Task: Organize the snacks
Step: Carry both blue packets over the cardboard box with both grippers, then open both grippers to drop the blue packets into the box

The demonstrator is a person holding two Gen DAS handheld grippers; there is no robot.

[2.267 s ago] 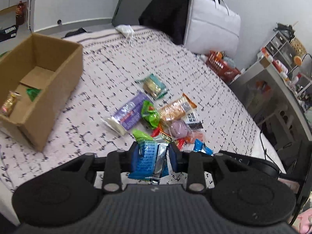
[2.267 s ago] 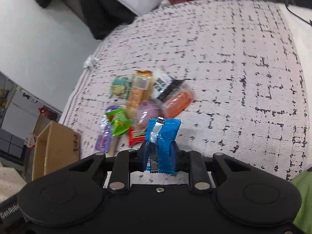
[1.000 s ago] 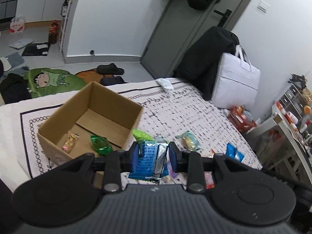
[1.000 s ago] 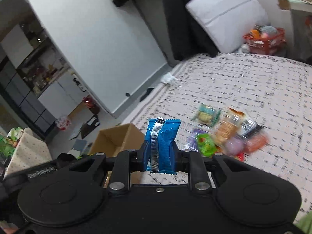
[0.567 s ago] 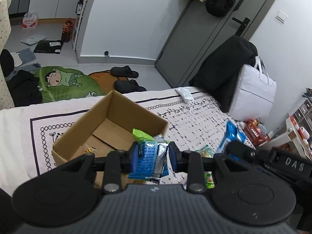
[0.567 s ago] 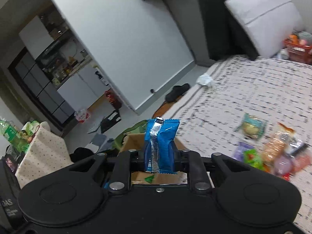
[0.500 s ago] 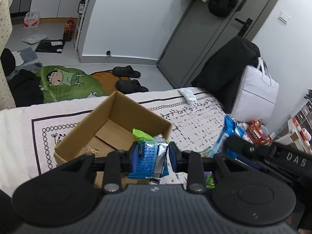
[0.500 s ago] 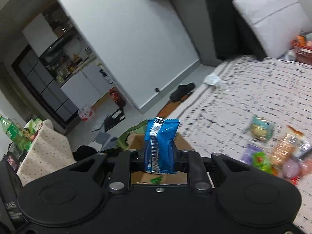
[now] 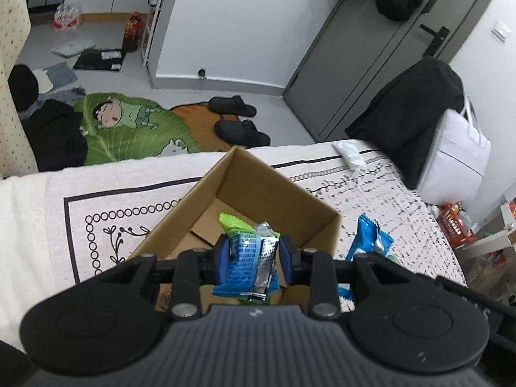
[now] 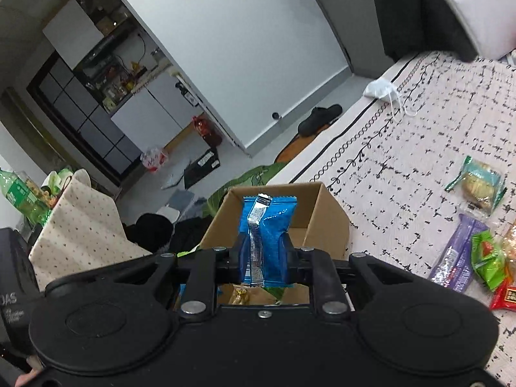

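Observation:
An open cardboard box (image 9: 277, 193) stands on the patterned bed cover; it also shows in the right wrist view (image 10: 329, 222). My left gripper (image 9: 253, 259) is shut on a blue-and-green snack packet (image 9: 243, 258) and holds it over the box. My right gripper (image 10: 263, 254) is shut on a blue snack packet (image 10: 271, 222), above the box's near edge; that packet shows in the left wrist view (image 9: 371, 238) to the right of the box. A small yellow snack (image 10: 240, 290) lies inside the box.
Several loose snacks lie on the bed at the right: a teal packet (image 10: 480, 183), a purple packet (image 10: 458, 258), a green packet (image 10: 487, 258). A white mask (image 10: 383, 90) lies near the bed's far edge. Slippers (image 9: 238, 122) and a green mat (image 9: 129, 132) are on the floor beyond.
Both grippers have moved from the snack pile to the box, each still holding its packet. The box now sits right under both grippers.

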